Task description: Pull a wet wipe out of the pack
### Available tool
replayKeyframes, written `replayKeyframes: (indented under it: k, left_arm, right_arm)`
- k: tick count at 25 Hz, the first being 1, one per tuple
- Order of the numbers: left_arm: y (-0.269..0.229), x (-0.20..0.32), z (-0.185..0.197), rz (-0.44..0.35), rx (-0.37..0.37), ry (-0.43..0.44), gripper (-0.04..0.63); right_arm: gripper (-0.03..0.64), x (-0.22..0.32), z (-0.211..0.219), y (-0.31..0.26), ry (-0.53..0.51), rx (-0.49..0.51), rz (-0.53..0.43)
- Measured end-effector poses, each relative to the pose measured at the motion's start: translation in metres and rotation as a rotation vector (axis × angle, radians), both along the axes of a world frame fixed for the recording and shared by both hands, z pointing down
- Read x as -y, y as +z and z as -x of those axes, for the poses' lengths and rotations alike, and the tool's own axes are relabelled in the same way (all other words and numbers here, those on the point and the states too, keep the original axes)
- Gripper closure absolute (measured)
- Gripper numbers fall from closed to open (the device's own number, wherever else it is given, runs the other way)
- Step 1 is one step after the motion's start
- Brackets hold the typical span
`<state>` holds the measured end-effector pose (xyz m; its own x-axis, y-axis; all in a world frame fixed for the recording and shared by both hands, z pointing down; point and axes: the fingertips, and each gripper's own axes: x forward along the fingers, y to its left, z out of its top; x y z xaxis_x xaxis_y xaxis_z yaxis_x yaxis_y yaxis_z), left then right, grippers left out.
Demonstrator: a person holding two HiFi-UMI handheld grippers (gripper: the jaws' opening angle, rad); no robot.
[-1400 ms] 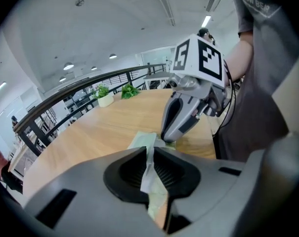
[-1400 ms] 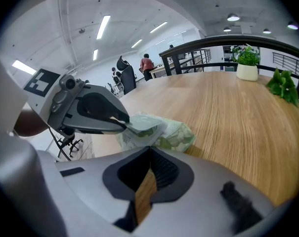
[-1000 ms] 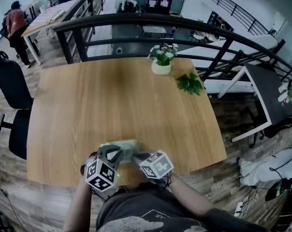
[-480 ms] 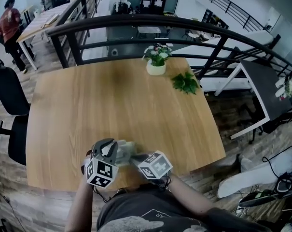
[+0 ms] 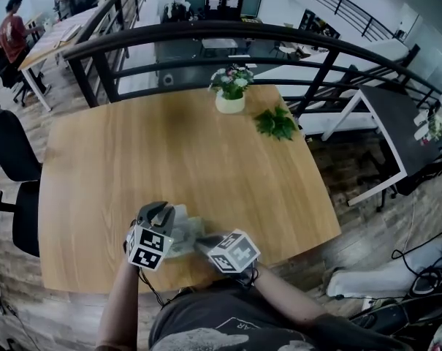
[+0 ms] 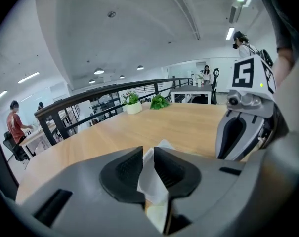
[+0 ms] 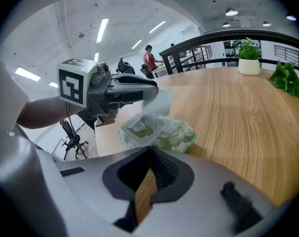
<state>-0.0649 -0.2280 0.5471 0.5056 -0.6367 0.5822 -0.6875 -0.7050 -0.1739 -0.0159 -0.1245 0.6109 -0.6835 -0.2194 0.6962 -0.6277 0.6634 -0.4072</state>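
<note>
no word, brand or number can be read. the left cube (image 5: 149,247) and the right cube (image 5: 234,251) carry black-and-white square code patterns, not letters. the pack (image 7: 159,132) shows a green leaf print, and any wording on it is too blurred to make out. a pale print on the person's shirt (image 5: 206,333) is too small to read.

The bench (image 5: 191,152) is light wood with a fine straight grain and a smooth, matt finish. The wet wipe (image 6: 151,179) looks like thin, soft white cloth, creased. The pack (image 7: 171,135) is crinkled, glossy plastic film printed green. The right hand-held gripper (image 7: 150,154) has a matt grey plastic shell and ribbed black pads. The railing (image 5: 206,31) is dark, smooth metal.
</note>
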Motion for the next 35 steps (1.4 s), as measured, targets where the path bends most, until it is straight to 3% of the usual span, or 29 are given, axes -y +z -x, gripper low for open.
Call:
replayKeyframes:
  k: [8, 11, 17, 28, 35]
  left_arm:
    - [0.022, 0.015, 0.001, 0.082, -0.018, -0.049, 0.522]
    - [0.025, 0.016, 0.003, 0.087, -0.016, -0.054, 0.483]
    - [-0.006, 0.008, 0.009, 0.058, -0.085, -0.087, 0.446]
    - [-0.015, -0.065, 0.004, 0.088, -0.129, -0.072, 0.399]
    - [-0.005, -0.087, -0.008, 0.092, -0.105, -0.072, 0.382]
  right_arm:
    - [0.589, 0.000, -0.001, 0.001, -0.015, 0.005, 0.019]
    - [0.589, 0.000, 0.000, 0.001, -0.009, 0.005, 0.017]
    - [0.589, 0.000, -0.002, 0.001, -0.002, 0.000, 0.012]
    - [0.588, -0.002, -0.001, -0.006, 0.045, 0.002, -0.013]
    - [0.588, 0.000, -0.001, -0.005, 0.045, -0.004, -0.015]
